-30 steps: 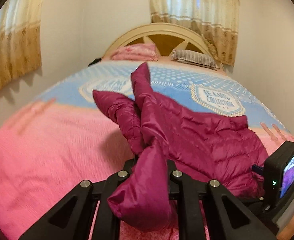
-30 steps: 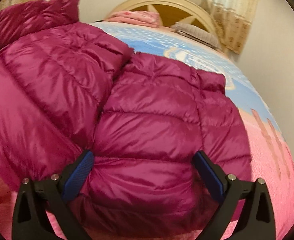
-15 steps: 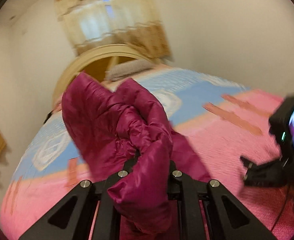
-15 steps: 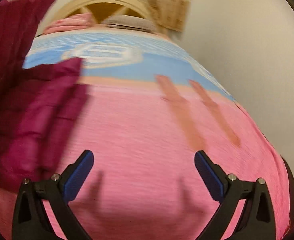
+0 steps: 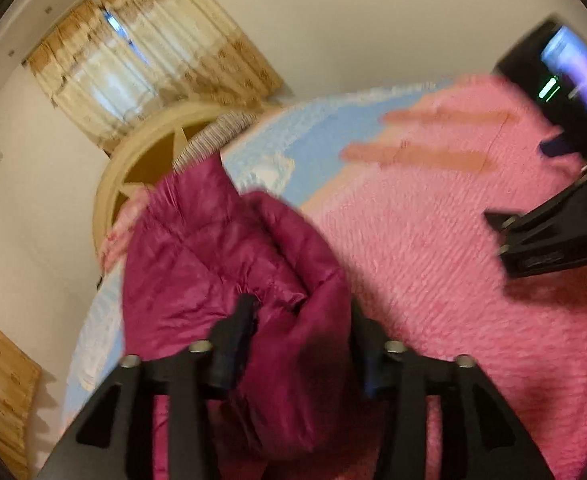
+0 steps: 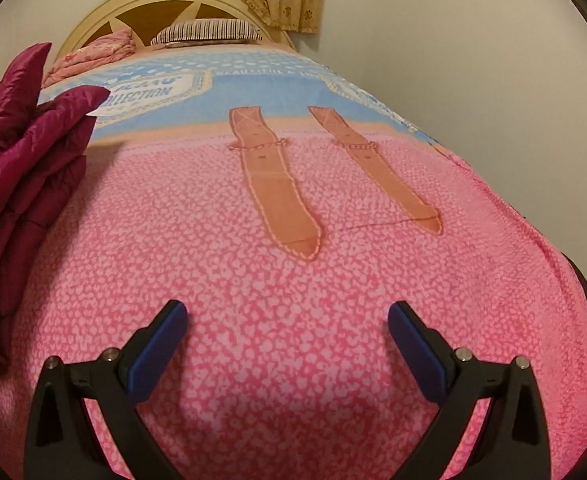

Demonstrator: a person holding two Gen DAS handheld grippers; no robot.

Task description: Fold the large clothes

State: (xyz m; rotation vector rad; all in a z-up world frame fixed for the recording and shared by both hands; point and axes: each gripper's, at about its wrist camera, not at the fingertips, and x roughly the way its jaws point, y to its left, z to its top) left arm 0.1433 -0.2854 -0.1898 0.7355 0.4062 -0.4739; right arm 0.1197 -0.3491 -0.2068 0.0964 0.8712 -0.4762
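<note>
1. The bed [image 6: 293, 280] fills most of both views; its cover is pink near the grippers and blue toward the headboard [image 6: 165, 0]. The foot of the bed is cut off by the bottom of both views.
2. The jacket [image 5: 221, 264], a dark magenta quilted one, hangs bunched in the left wrist view, tilted and blurred, and hides part of the headboard and the bed below it. In the right wrist view only a piece of it [image 6: 21, 152] shows, at the left edge, on the side of the bed away from the two brown strap shapes; the rest is cut off.
3. The curtain [image 5: 133, 64] hangs above the headboard, smeared in the left view and cropped at the top in the right.
4. The striped pillow [image 6: 209, 32] lies against the headboard; a pink pillow [image 6: 105, 50] beside it is partly hidden by the jacket.
5. The left gripper [image 5: 297, 332] has a fold of the jacket between its fingers; the fingers stand a little apart, packed with fabric, and their tips are mostly buried, so how tight the hold is cannot be told.
6. The right gripper [image 6: 287, 332] is spread wide over the pink part of the bed, holding nothing. In the left view it [image 5: 549, 236] appears blurred at the right edge, partly cut off.
</note>
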